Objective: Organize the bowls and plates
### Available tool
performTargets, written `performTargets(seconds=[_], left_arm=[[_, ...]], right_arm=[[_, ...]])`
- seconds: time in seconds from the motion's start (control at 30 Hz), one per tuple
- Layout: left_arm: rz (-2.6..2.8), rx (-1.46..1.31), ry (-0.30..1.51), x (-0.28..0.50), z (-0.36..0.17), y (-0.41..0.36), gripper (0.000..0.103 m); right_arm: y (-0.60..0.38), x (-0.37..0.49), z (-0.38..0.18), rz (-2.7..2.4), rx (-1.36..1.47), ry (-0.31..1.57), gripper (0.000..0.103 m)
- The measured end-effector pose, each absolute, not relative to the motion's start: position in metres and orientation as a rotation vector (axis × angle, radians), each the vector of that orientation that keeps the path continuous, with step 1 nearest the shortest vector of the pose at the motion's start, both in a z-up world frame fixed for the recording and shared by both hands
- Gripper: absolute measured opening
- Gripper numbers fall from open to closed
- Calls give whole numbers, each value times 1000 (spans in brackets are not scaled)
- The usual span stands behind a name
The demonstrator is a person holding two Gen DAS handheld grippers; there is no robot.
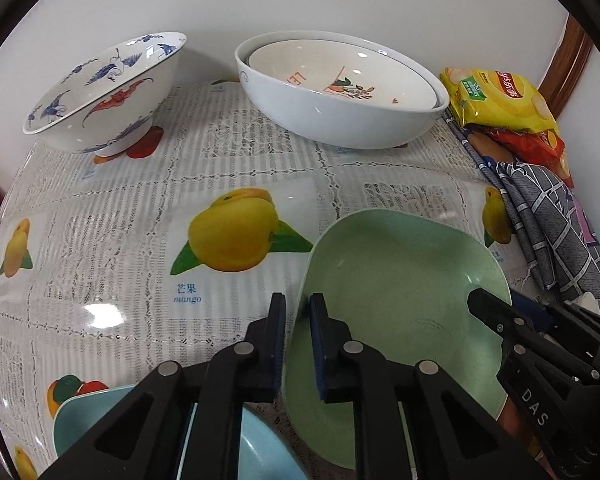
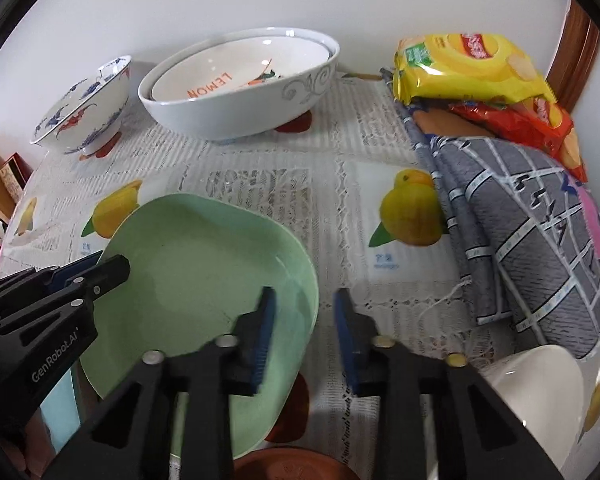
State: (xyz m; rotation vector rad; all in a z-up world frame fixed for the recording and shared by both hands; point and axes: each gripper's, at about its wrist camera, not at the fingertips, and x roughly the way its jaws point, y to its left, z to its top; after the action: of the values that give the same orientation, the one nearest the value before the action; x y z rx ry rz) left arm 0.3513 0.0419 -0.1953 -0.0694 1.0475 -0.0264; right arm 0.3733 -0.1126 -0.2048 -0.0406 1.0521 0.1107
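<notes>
Item under inspection: pale green plate (image 1: 400, 280), square with rounded corners, at the near edge of the tabletop (image 1: 140, 200), which carries a fruit-printed cover. The plate's left portion overlaps a light blue plate (image 1: 260, 440). Whether the green plate rests on the tabletop or is raised clear cannot be determined.

Left tongs (image 1: 298, 308): drawn together on the plate's left rim, with the rim pinched between the pads.

Right tongs (image 2: 305, 294): apart, straddling the plate's right rim. One finger is over the plate's interior and the other outside the rim. The cover shows through the gap beside the outer finger, so the pads are not pressing.

Rear of tabletop, by the wall: a footed bowl with blue and red painting (image 1: 104, 92) at left. Beside it, apart, stands a large white bowl (image 1: 340, 120) with a smaller "LEMON" bowl (image 1: 340, 72) nested inside.

Right side: a yellow crisp bag (image 1: 500, 96) lying over a red one, and a folded grey checked cloth (image 1: 552, 232) in front of them.

Near right corner: a white vessel (image 2: 540, 380), only partly in view.
</notes>
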Motion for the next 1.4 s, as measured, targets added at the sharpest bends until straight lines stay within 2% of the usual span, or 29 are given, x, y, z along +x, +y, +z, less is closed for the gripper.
performTargets(seconds=[0.07, 0.17, 0.83, 1.4], left_arm=[[-25, -53, 1035, 350, -195, 40, 11], [-35, -49, 1027, 349, -192, 38, 10], [-52, -51, 897, 265, -105, 32, 10], [-72, -41, 833, 191, -59, 18, 10]], right_arm=[[-114, 374, -208, 120, -27, 1055, 8], [-120, 373, -209, 125, 16, 1032, 6], [-137, 295, -125, 127, 123, 875, 5], [-153, 207, -73, 99, 180, 789, 4]])
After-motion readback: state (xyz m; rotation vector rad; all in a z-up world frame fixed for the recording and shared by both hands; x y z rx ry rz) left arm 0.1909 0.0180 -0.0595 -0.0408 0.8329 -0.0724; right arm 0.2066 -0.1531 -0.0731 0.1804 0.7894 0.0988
